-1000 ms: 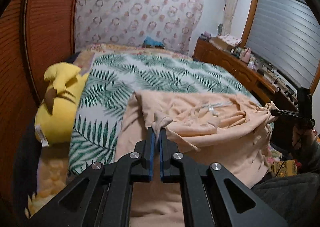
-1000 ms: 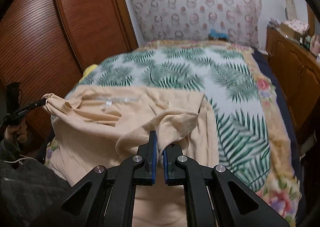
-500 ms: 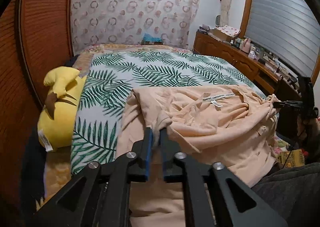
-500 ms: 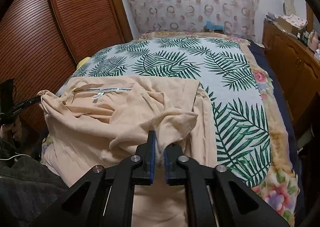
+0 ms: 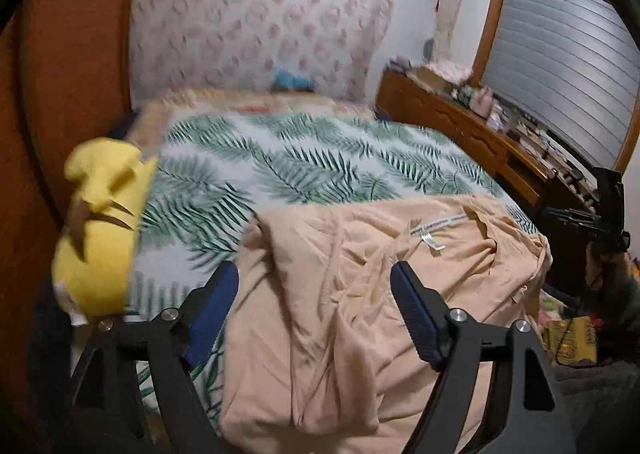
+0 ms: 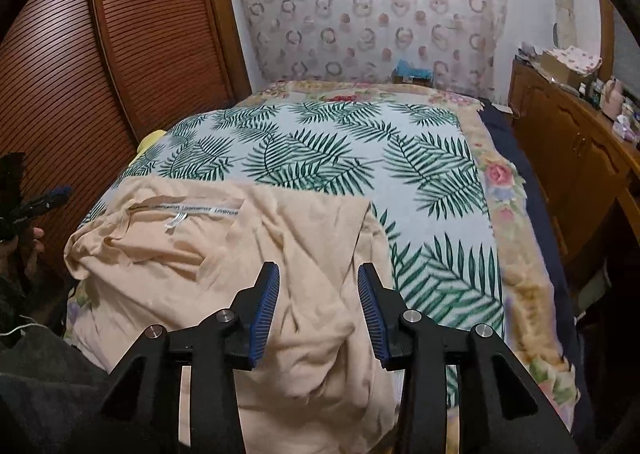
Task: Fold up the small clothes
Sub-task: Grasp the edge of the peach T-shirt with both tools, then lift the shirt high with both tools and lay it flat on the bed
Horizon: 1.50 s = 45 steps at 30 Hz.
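Observation:
A peach-coloured garment (image 5: 360, 278) lies rumpled on the near part of the bed, its neck label (image 5: 430, 240) facing up. It also shows in the right wrist view (image 6: 240, 254), hanging over the bed's front edge. My left gripper (image 5: 314, 278) is open wide and empty, just above the garment's near-left part. My right gripper (image 6: 319, 280) is open and empty above the garment's near-right part. The right gripper also appears at the far right of the left wrist view (image 5: 580, 218), and the left gripper at the far left of the right wrist view (image 6: 44, 202).
The bed has a palm-leaf cover (image 6: 340, 158) with a floral blanket border (image 6: 516, 254). A yellow plush toy (image 5: 100, 230) lies at the bed's left edge. A louvred wooden wardrobe (image 6: 100, 54) stands left, a wooden dresser (image 6: 580, 158) with clutter right.
Both grippers were shut on folds of the garment and have now opened and let it go. The garment has dropped and lies flatter on the bed. The left wrist view is blurred from motion.

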Each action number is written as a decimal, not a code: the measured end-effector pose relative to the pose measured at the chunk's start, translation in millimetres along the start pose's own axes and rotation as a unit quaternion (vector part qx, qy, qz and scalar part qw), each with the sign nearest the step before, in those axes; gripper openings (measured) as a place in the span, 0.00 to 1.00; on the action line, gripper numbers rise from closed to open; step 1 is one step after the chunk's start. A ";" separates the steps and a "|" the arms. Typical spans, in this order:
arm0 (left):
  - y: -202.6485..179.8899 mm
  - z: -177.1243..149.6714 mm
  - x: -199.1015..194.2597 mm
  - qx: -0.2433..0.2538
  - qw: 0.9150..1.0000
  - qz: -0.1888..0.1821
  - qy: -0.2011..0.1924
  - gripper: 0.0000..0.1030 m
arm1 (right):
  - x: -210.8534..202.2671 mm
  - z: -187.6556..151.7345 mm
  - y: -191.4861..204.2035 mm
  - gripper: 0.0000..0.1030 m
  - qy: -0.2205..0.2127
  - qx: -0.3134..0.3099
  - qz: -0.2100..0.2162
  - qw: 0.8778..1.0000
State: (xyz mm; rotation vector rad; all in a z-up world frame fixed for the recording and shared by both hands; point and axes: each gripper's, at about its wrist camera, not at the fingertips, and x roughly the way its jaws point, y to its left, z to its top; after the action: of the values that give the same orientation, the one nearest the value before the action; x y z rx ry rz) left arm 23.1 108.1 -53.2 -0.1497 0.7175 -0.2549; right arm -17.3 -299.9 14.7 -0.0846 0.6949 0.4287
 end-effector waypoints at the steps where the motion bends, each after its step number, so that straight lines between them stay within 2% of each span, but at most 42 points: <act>1: 1.2 2.7 5.6 0.000 1.000 0.007 0.004 0.77 | 4.3 2.0 -0.2 0.46 0.000 -0.002 -0.001 1.000; 4: 5.2 13.3 27.2 0.012 0.999 0.032 0.016 0.77 | 22.3 8.3 -1.8 0.54 0.007 -0.009 -0.006 1.000; 10: 21.7 29.2 63.0 0.008 0.997 0.058 0.041 0.77 | 60.4 26.3 -12.6 0.55 0.020 -0.008 -0.015 1.000; 17: 34.8 29.8 89.4 0.006 0.994 0.076 0.075 0.77 | 106.3 45.0 -28.7 0.55 0.038 0.019 -0.007 0.999; 24: 37.0 23.1 96.1 0.007 0.994 0.061 0.086 0.75 | 133.2 47.9 -31.8 0.55 0.060 0.020 -0.019 0.998; 26: 34.7 21.0 96.7 0.010 0.995 0.049 0.088 0.64 | 137.8 47.0 -31.2 0.55 0.061 0.016 -0.020 0.998; 28: 31.5 20.3 97.9 0.014 0.995 0.040 0.090 0.57 | 138.5 46.4 -29.7 0.55 0.057 0.011 -0.022 0.998; 33: 29.6 19.2 100.8 0.016 0.995 0.038 0.089 0.56 | 138.4 42.7 -26.2 0.55 0.055 0.000 -0.024 0.998; 35: 29.9 20.9 101.9 0.012 0.995 0.037 0.089 0.56 | 137.4 42.5 -24.3 0.55 0.057 -0.001 -0.011 0.998; 38: 30.1 22.1 103.0 0.012 0.995 0.035 0.090 0.56 | 136.8 42.1 -21.5 0.47 0.060 -0.004 -0.002 0.998; 40: 29.9 22.3 102.8 0.012 0.995 0.036 0.090 0.56 | 137.2 41.9 -19.2 0.38 0.062 -0.008 0.004 0.998; 41: 30.1 22.2 102.8 0.012 0.995 0.031 0.090 0.53 | 137.2 41.7 -18.1 0.31 0.063 -0.010 0.009 0.998; 42: 30.1 22.5 102.8 0.011 0.996 0.025 0.089 0.48 | 137.5 41.6 -16.7 0.23 0.064 -0.010 0.012 0.998; 43: 30.2 22.6 102.9 0.009 0.996 0.017 0.089 0.38 | 137.6 40.9 -15.2 0.16 0.065 -0.013 0.014 0.998; 44: 30.0 22.6 102.8 0.006 0.996 0.009 0.090 0.26 | 137.1 40.1 -13.7 0.12 0.064 -0.017 0.014 0.998; 45: 29.4 22.4 102.1 0.003 0.996 -0.002 0.089 0.18 | 136.2 39.3 -12.2 0.11 0.064 -0.018 0.018 0.998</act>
State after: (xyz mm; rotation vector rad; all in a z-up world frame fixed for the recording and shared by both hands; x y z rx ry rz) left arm 117.3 108.6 -107.3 -0.1232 0.8935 -0.2759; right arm 104.7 -254.3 -42.6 -0.1353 0.8156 0.4737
